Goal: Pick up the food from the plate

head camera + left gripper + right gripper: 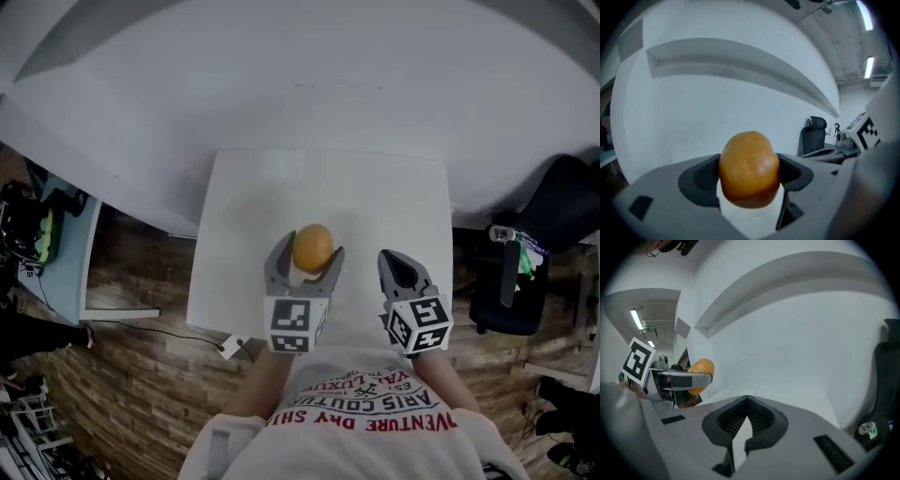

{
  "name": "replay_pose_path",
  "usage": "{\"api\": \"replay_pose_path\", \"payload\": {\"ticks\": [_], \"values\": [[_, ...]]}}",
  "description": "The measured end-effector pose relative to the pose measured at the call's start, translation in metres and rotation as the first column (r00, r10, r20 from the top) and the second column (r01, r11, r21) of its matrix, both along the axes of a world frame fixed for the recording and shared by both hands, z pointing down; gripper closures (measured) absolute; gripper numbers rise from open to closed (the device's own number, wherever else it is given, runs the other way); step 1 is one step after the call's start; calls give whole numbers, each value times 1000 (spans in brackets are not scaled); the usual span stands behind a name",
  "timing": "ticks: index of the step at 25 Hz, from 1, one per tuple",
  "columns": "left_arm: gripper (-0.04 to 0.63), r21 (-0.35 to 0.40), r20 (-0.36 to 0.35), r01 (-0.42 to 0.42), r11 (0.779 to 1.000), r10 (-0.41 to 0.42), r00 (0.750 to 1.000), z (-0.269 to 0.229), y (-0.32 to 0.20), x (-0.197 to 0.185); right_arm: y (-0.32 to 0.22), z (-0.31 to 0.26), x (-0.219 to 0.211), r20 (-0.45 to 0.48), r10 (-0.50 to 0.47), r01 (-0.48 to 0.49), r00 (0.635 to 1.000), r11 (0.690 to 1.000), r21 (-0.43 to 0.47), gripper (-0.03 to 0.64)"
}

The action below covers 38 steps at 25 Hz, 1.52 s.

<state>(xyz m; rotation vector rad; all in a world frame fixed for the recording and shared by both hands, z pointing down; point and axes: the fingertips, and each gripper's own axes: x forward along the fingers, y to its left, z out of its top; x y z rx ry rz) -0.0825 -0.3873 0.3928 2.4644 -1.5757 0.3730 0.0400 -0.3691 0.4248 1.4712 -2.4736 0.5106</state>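
Observation:
A round orange-brown piece of food (312,246) sits between the jaws of my left gripper (308,253), which is shut on it and holds it above the white table (244,216). In the left gripper view the food (749,161) fills the gap between the dark pads (701,180), with a pale white plate (756,226) far below. My right gripper (400,261) hangs beside it at the right, its jaws shut with nothing in them (746,401). The right gripper view also shows the food (704,366) at the left.
A black office chair (553,234) stands right of the table, with a bottle (514,236) near it. A light desk (66,253) with dark gear is at the left over wooden floor (141,366). A white wall (309,84) rises behind the table.

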Motion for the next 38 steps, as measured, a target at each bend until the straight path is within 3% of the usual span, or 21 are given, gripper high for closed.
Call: {"api": "replay_pose_path", "payload": {"ticks": [5,12,18,38], "values": [[229,108,-12,-17,994,19,1000,-38,-6,-3,-9,-31,2,7,37,-37,999,994,99,606],[229,167,0,-32,986,32,999,-59,-9,-1,-9,-52,5,2,72,-71,997,982,175,606],[229,160,-6,-43,986,45,999,-57,-8,1,-7,-59,6,-1,88,-86,996,975,206,606],[229,125,-1,-45,991,45,999,-46,0,8,1,-48,1,-44,55,-47,998,985,164,606]]}}
